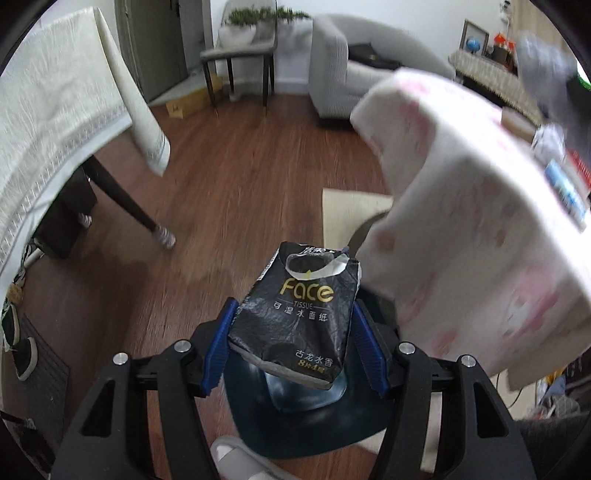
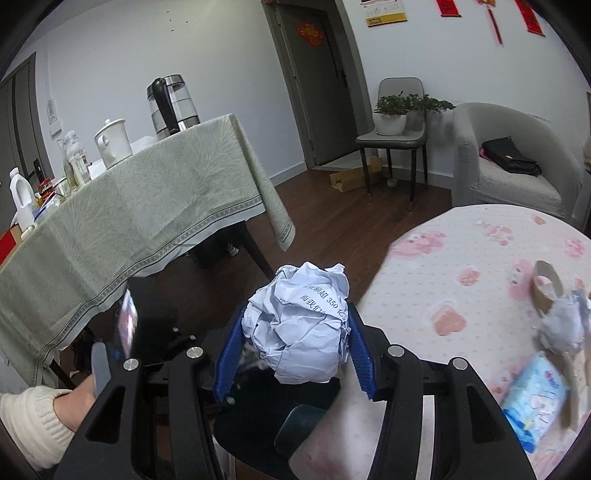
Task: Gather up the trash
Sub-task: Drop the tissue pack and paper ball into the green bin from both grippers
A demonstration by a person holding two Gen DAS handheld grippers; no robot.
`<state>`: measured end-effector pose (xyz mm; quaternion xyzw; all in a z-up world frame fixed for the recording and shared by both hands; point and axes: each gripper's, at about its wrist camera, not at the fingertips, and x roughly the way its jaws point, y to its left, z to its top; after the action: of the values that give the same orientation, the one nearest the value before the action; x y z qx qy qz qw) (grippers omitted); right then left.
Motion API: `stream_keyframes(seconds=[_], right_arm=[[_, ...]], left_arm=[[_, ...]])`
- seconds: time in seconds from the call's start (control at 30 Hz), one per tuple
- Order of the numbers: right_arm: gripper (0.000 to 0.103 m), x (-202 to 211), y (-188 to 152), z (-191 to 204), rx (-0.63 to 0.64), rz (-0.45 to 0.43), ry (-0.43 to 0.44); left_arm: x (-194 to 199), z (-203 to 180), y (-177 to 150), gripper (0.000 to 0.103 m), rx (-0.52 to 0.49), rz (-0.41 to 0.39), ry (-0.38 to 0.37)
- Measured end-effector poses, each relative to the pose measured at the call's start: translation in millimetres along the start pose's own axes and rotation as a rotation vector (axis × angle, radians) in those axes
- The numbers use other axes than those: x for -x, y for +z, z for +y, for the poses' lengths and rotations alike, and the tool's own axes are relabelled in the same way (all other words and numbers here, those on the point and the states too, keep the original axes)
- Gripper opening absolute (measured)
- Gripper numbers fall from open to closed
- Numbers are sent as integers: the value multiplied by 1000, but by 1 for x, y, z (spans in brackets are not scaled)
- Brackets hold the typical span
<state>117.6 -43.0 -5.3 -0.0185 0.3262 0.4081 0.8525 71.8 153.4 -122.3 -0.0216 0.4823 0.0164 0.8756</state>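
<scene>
left gripper [image 1: 295, 328] clamps tissue pack [image 1: 295, 317] | right gripper [image 2: 295, 332] clamps paper ball [image 2: 299, 325] | bin apparently below

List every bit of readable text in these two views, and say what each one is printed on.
"Face" / "TISSUE" / "可湿水面纸" / "古龙水香": black tissue pack clamped in the left gripper.
"350", with partly creased Chinese characters: crumpled paper ball in the right gripper.
Too blurred or small to read: blue wipes pack, yellow wall poster, red door decoration, red wall banners.
</scene>
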Motion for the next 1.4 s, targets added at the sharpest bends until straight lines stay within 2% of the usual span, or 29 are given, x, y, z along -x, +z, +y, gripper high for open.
stream_keyframes(seconds=[0.27,0.53,0.87,1.17,1.3,1.4], right_arm=[[53,-40,-3,18,10,65,12],[53,-76,-12,24,4,143,7],[53,-117,-33,32,33,264,-20],[53,-146,-63,36,80,368,-45],[53,-159,-79,34,83,415,-55],[53,-172,-92,34,78,463,-66]], left_arm=[[-27,10,-30,66,-44,116,-27],[-28,26,-34,72,-36,122,-32],[15,48,-20,72,25,-1,-32],[53,57,0,62,71,-116,-35],[68,55,9,54,66,-153,-37],[81,49,13,53,53,-185,-40]])
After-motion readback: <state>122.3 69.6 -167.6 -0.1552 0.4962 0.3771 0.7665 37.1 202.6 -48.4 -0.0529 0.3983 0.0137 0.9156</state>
